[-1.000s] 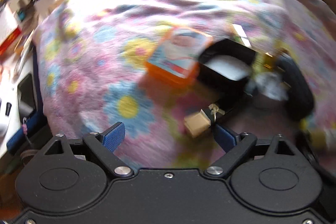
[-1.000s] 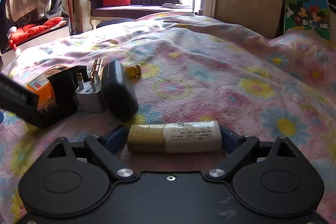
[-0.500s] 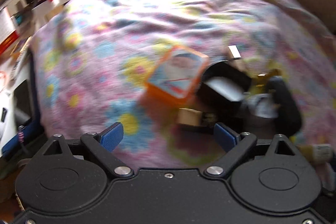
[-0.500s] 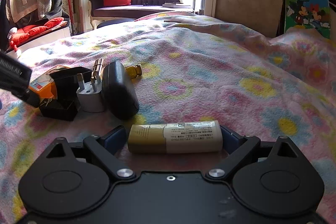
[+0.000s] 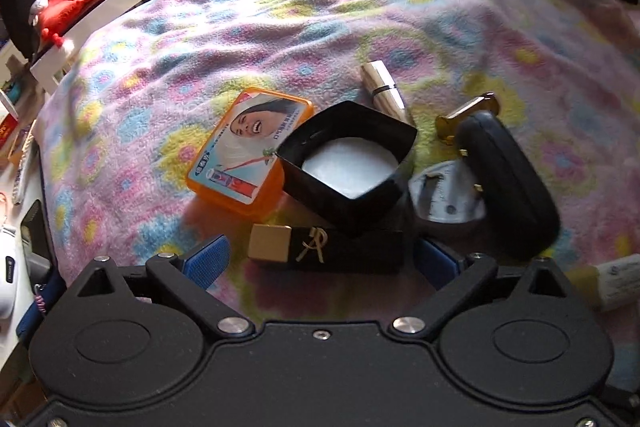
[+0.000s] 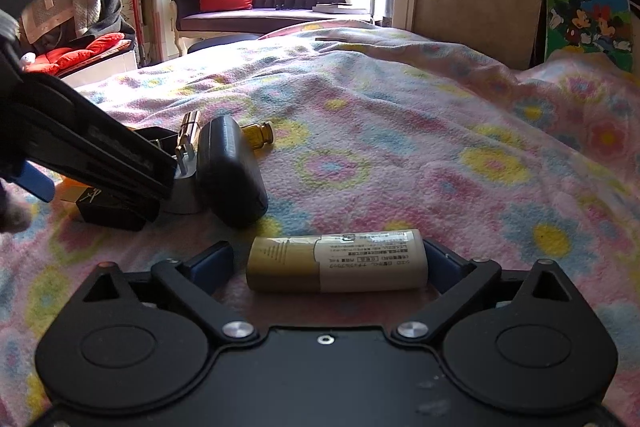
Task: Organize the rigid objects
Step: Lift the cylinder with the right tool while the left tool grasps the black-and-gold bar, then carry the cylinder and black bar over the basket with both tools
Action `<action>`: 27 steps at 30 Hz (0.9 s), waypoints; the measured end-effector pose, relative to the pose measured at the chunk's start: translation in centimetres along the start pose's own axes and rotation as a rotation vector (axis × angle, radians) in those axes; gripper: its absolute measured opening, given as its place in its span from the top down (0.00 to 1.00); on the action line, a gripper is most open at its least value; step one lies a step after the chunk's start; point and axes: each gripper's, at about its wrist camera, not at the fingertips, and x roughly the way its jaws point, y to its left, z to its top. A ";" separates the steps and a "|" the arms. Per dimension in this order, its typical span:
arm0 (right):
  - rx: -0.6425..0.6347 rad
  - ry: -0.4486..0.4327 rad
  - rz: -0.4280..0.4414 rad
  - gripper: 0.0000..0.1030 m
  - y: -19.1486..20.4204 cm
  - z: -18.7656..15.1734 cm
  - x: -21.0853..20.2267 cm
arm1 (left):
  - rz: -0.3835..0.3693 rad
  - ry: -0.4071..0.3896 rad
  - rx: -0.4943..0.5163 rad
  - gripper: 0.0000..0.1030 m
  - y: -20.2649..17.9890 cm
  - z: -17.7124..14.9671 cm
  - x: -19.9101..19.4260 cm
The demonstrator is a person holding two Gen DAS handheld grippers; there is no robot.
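The left gripper (image 5: pixel 320 261) has its jaws apart around a black stick (image 5: pixel 328 250) on the blanket (image 5: pixel 280 27). Only the right view shows the right gripper (image 6: pixel 326 263), jaws apart around a tube (image 6: pixel 336 261).

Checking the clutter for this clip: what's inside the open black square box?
The black square box holds a white pad or lining across its bottom; nothing else shows in it. Its near wall hides the front strip of the floor. Its front corner overlaps the black-and-gold lipstick box.
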 end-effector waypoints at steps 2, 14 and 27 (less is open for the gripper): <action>0.000 0.003 0.006 0.00 0.0 0.0 0.1 | 0.005 0.017 -0.010 0.07 0.2 0.3 0.6; 0.048 -0.032 0.021 0.17 -1.2 -0.2 -0.7 | -0.125 0.032 -0.062 0.25 1.8 -0.4 0.3; -0.020 0.030 -0.007 0.17 -0.6 0.4 -0.9 | -0.120 0.098 -0.126 0.25 7.8 -5.9 -4.7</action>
